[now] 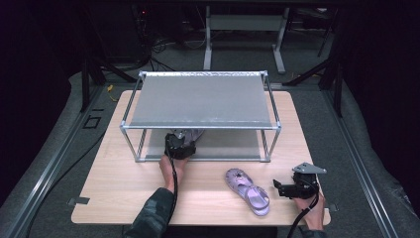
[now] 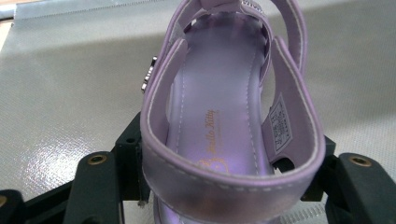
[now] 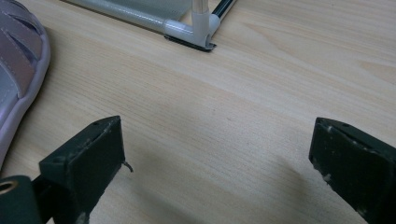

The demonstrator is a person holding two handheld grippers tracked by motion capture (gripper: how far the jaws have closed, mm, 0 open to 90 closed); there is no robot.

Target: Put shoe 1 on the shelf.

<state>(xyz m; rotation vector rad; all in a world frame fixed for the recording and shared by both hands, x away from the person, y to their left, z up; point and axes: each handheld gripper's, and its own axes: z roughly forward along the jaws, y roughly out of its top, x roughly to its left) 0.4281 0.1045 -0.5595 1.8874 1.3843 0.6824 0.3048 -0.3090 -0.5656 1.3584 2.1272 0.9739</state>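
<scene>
The table (image 1: 124,193) carries a two-tier rack (image 1: 200,101). The left gripper (image 1: 179,145), clamped on a sandal's (image 2: 224,116) heel, has it on the lower shelf (image 2: 60,93); best to set it flat before letting go. Near right, the second sandal (image 1: 247,191) lies beside the right gripper (image 1: 289,188), its jaws apart.

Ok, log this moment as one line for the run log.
left claw: shut on sandal heel, at rack's lower shelf | right claw: open, over table | second sandal: on table, untouched
</scene>
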